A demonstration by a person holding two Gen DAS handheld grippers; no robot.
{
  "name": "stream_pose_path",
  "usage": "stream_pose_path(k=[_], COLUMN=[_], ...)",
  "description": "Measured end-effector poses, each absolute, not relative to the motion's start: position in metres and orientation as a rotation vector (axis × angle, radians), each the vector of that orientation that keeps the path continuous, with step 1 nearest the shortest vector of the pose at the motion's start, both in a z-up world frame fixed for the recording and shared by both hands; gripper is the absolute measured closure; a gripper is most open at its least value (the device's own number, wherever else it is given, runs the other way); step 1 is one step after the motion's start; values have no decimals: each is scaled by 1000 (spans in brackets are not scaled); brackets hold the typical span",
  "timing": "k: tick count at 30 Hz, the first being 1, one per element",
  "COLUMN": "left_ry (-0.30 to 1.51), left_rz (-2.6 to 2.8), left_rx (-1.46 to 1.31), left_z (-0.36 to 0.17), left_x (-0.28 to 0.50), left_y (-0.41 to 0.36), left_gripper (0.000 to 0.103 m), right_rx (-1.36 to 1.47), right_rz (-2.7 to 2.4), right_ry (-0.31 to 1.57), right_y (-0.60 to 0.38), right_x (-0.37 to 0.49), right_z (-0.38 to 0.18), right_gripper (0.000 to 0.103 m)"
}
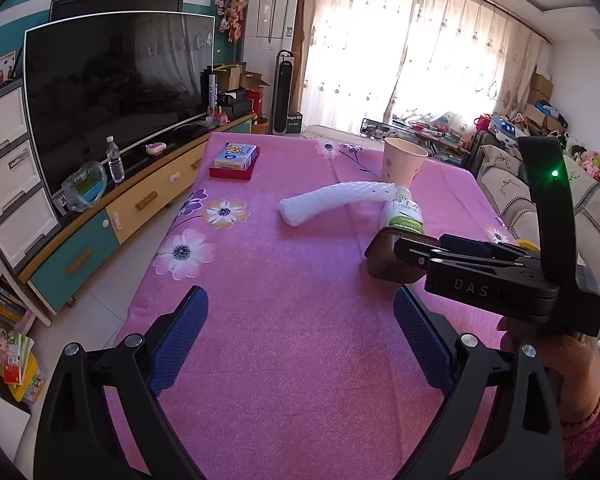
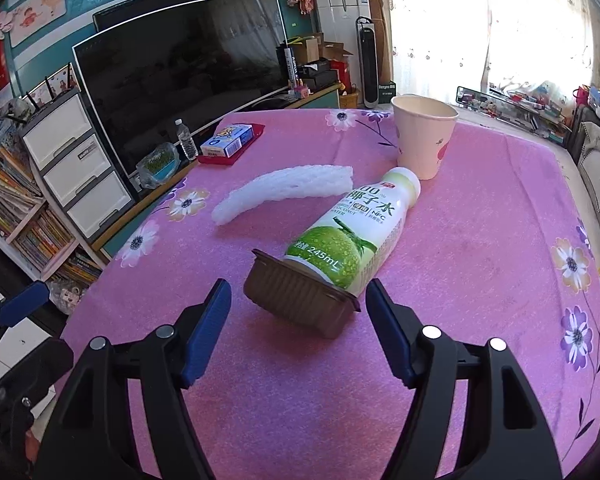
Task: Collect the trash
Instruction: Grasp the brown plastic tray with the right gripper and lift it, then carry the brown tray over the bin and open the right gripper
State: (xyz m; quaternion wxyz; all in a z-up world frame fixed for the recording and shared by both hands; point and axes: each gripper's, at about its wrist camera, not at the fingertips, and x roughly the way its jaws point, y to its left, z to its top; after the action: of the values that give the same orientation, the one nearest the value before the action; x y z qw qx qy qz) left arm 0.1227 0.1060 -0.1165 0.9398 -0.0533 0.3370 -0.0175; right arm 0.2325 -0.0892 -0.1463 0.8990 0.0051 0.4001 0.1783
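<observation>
A brown plastic tray lies tipped on the pink flowered tablecloth, with a coconut water bottle lying against it. A white foam net sleeve lies to the left, and a pink paper cup stands upright behind. My right gripper is open, its blue pads either side of the tray, just short of it. My left gripper is open and empty over bare cloth. In the left wrist view the sleeve, cup, bottle and tray lie ahead, partly behind the right gripper's body.
A blue box on a red box sits at the table's far left. A TV on a low cabinet runs along the left, with a water bottle. A sofa lies to the right.
</observation>
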Motion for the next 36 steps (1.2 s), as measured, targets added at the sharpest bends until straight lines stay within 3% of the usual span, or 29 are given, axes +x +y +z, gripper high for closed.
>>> stream_pose_path(k=[21,36], left_ry=[703,715], left_rz=[-70,-79], left_rx=[-129,-122], left_z=[-129,-132], left_x=[126,126], left_y=[114,106], left_gripper=[11,11], right_rx=[66,31], right_rz=[264,361], right_ry=[868,848], right_y=[-79,-109], right_x=[250,195], right_z=[-170,-152], right_gripper=[35,35])
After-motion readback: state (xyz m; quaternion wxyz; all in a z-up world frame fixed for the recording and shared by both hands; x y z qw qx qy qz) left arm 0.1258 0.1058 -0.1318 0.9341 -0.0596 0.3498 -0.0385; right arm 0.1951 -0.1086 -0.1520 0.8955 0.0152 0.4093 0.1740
